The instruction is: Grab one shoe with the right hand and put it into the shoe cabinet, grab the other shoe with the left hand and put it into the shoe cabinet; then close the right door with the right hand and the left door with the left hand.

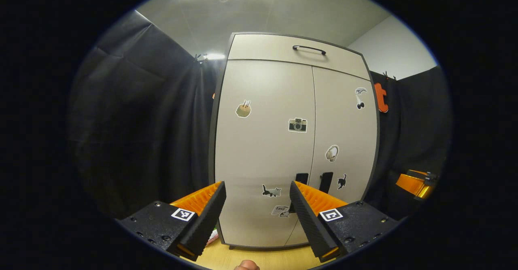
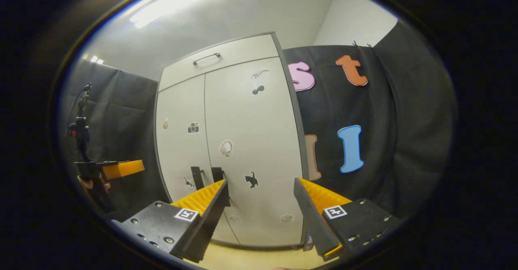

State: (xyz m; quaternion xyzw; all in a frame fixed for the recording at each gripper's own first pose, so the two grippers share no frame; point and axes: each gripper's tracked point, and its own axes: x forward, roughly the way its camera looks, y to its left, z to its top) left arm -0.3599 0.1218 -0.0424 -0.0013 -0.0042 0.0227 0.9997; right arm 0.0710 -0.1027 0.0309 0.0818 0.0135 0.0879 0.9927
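Nearest to us in the left gripper view, the left gripper has its jaws spread wide with nothing between them, and the same holds for the right gripper in the right gripper view: released, grasping nothing. Just below both sits a strip of pale wooden floor on which the shoe cabinet stands.

Beyond the jaws, the cabinet faces us upright, tall axis vertical, and both doors look flush and shut; we see no shoe outside it, so we judge the shoes are already inside and the doors closed. The left door lies straight ahead of the left jaws, its dark handle just right of centre at the seam. The right door lies straight ahead of the right jaws, with its handle at their left edge. Each hand is nearer its own door. Far left in the right gripper view, the other gripper hangs beside the cabinet. A drawer with a handle tops the cabinet
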